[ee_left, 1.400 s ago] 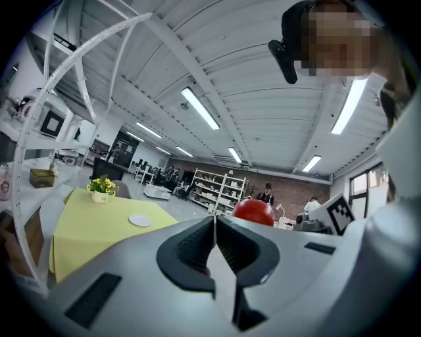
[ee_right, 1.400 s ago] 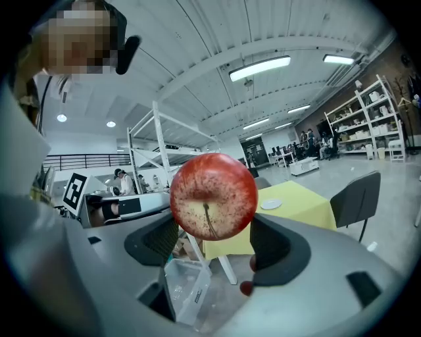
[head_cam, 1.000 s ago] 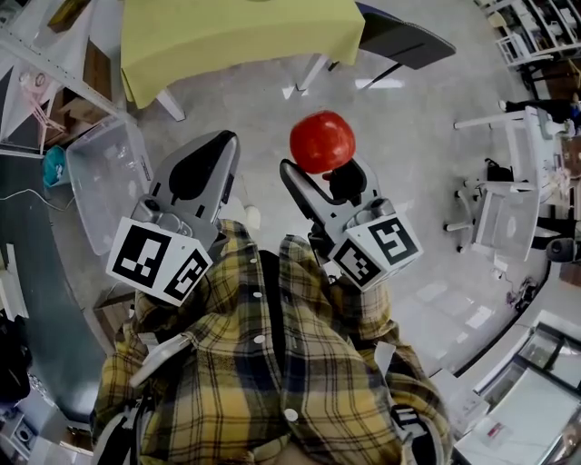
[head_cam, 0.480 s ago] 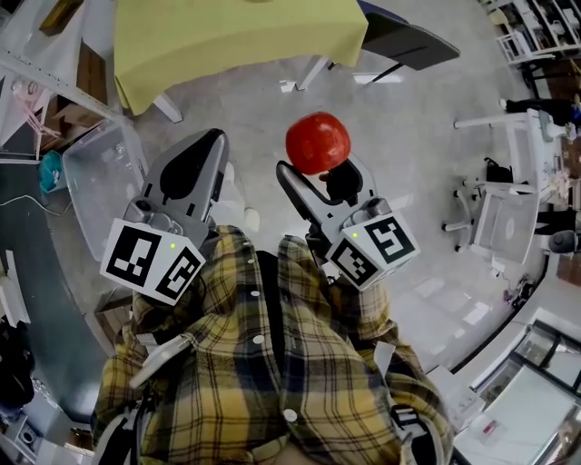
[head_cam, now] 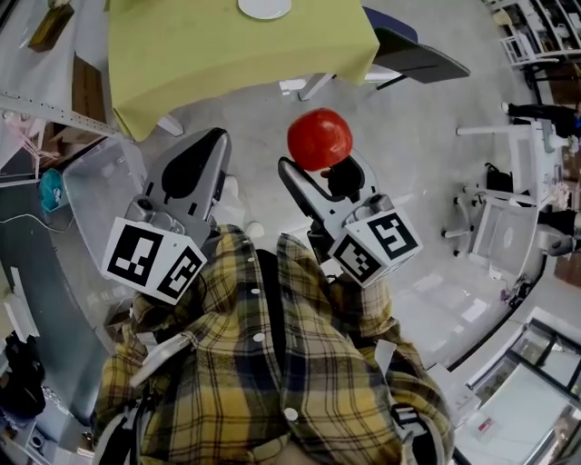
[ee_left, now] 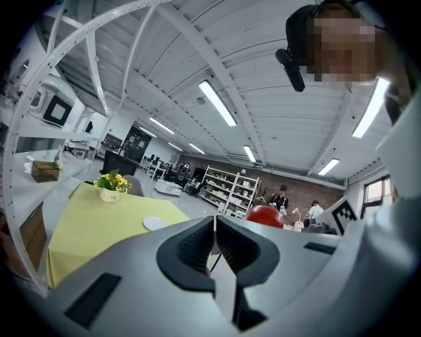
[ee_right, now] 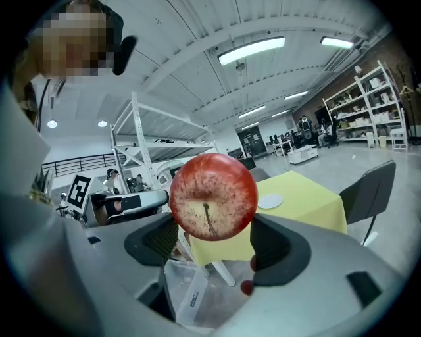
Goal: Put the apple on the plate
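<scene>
A red apple (head_cam: 320,139) (ee_right: 213,196) is clamped in my right gripper (head_cam: 320,162) (ee_right: 214,232), stem side facing its camera. The same apple (ee_left: 264,215) shows past the left gripper's body. My left gripper (head_cam: 195,159) (ee_left: 215,232) is shut with nothing between its jaws and is held beside the right one, both in front of the person's plaid shirt. A small white plate (head_cam: 265,7) (ee_right: 270,201) (ee_left: 155,224) lies on the yellow table (head_cam: 227,54) (ee_right: 309,204) (ee_left: 92,230) some way ahead, past both grippers.
A clear plastic bin (head_cam: 104,186) stands on the floor at the left, below a white rack. A dark chair (head_cam: 418,59) is at the table's right corner. A vase of yellow flowers (ee_left: 109,184) stands on the table. White carts (head_cam: 508,209) and shelving are to the right.
The yellow table has come further into the head view and the plate now shows at its top edge. Both grippers and the apple keep nearly the same pose.
</scene>
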{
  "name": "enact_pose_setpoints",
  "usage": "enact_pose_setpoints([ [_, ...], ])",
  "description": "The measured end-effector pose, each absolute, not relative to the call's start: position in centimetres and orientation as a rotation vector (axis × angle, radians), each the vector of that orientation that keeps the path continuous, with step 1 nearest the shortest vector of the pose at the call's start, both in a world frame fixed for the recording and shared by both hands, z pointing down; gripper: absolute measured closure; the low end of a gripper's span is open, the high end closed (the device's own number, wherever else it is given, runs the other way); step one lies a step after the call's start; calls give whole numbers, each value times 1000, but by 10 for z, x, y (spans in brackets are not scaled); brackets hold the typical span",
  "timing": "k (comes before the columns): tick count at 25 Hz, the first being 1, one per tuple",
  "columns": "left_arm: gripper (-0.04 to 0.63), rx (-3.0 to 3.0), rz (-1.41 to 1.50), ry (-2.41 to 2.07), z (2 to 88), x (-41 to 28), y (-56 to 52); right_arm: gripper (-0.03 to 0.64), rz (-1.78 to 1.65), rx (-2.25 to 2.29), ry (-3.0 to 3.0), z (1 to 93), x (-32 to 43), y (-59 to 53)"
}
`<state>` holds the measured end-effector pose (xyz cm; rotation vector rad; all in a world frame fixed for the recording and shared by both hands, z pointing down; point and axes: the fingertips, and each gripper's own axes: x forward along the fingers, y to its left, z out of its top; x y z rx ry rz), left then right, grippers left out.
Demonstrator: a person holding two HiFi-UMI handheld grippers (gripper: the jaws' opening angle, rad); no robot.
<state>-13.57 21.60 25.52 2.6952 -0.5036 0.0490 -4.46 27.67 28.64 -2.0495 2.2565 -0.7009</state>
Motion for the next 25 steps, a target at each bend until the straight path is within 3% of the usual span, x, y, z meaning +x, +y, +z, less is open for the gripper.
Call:
enact_pose_setpoints([
  [25,578,2661,144,-337,291,-75,65,279,-825,-2181,2086,321,11,141],
])
